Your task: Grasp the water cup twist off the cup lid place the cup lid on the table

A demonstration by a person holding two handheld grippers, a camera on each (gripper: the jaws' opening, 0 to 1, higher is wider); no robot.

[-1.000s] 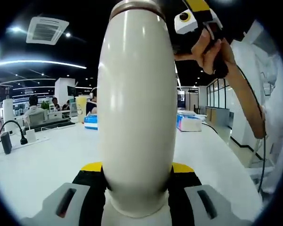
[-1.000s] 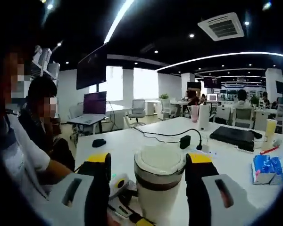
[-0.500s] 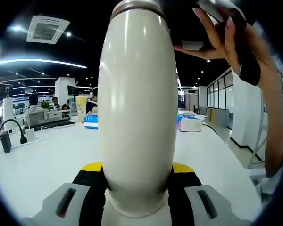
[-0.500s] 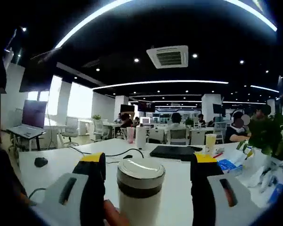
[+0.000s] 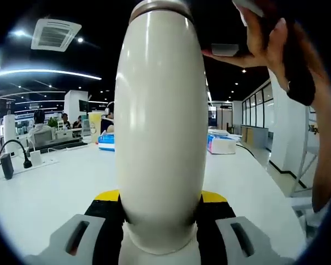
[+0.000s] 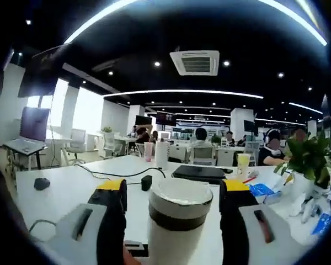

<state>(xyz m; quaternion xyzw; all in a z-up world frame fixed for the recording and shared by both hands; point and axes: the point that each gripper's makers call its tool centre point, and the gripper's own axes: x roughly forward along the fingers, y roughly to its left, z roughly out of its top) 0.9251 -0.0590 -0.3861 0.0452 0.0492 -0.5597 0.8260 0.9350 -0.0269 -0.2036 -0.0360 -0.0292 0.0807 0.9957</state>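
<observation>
Left gripper (image 5: 160, 207) jaws pinch the cream water cup (image 5: 160, 127); right gripper (image 6: 174, 199) jaws stand spread beside the cup lid (image 6: 180, 194), apart

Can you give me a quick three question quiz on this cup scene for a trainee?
1. True or false: the left gripper has its jaws clamped on the body of the water cup.
2. Multiple choice: in the right gripper view, where is the cup lid? A) lying on the table, B) on top of the cup, between the jaws of the right gripper, C) held in a bare hand.
3. Fill in: behind the lid, a black ___ lies flat on the table.

Key: 1 true; 2 B; 3 laptop.
</observation>
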